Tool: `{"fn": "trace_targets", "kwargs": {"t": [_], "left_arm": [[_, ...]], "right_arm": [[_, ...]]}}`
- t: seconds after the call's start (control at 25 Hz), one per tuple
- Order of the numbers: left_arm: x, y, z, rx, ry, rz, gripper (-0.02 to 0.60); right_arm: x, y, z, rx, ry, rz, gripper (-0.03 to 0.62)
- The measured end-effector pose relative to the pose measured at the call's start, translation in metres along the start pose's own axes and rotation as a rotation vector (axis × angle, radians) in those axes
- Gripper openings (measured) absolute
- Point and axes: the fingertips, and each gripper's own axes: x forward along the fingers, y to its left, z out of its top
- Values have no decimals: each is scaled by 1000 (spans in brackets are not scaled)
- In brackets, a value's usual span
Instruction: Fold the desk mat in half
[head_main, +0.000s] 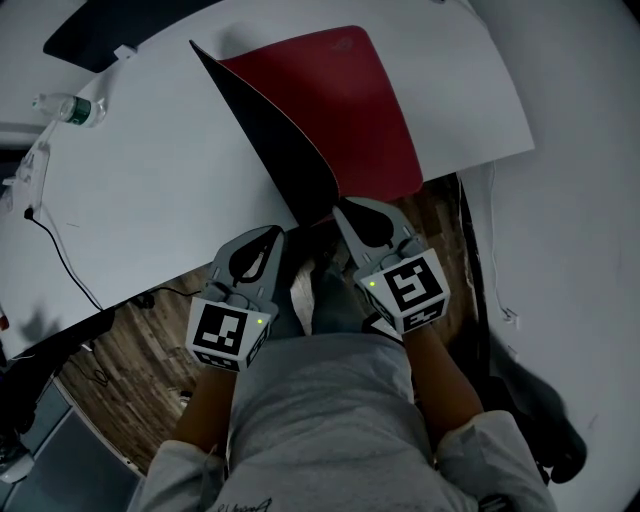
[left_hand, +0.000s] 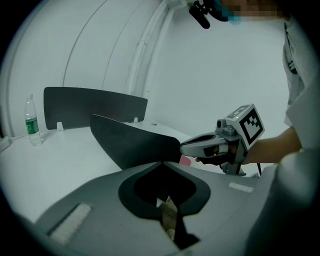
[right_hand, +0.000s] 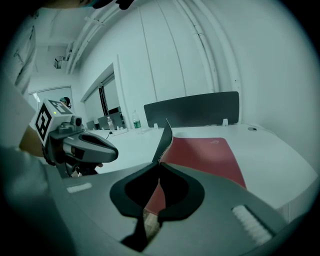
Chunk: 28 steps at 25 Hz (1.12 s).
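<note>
We read little print. Each gripper's cube (head_main: 412, 288) bears a black-and-white square marker. A faint logo (head_main: 345, 42) marks the far corner of the red desk mat (head_main: 350, 110), and we cannot make it out. Nor can we read the green label on the bottle (head_main: 70, 108) standing well left of the mat.

The mat lies on a white desk (head_main: 150, 180). Its left part is raised, so the black underside shows. The right gripper (head_main: 340, 207) is clenched on the mat's near edge. The left gripper (head_main: 274, 234), jaws together on nothing, hangs just left of that edge.

A dark divider panel (right_hand: 192, 110) stands beyond the mat, a cable (head_main: 60, 250) trails to its left, and a wood-pattern floor (head_main: 120, 360) shows below. The walls are white.
</note>
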Motion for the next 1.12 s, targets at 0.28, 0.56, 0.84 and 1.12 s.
{"fn": "trace_targets", "kwargs": {"t": [0.28,0.56,0.84,1.12], "left_arm": [[20,-16,5,10,9,-10,20],[39,-30,10,20,15,-24,20],[57,-42,9,26,36,-40,20],[74,-53,11,32,48,-51,20]], "right_arm": [[-14,-31,-5,16,-7,-31,18],[-29,-66,-25,57,17,-82,18],[-40,-99,-40,95,30,-125,18],[-49,-121,-54,120,43,-147,18]]}}
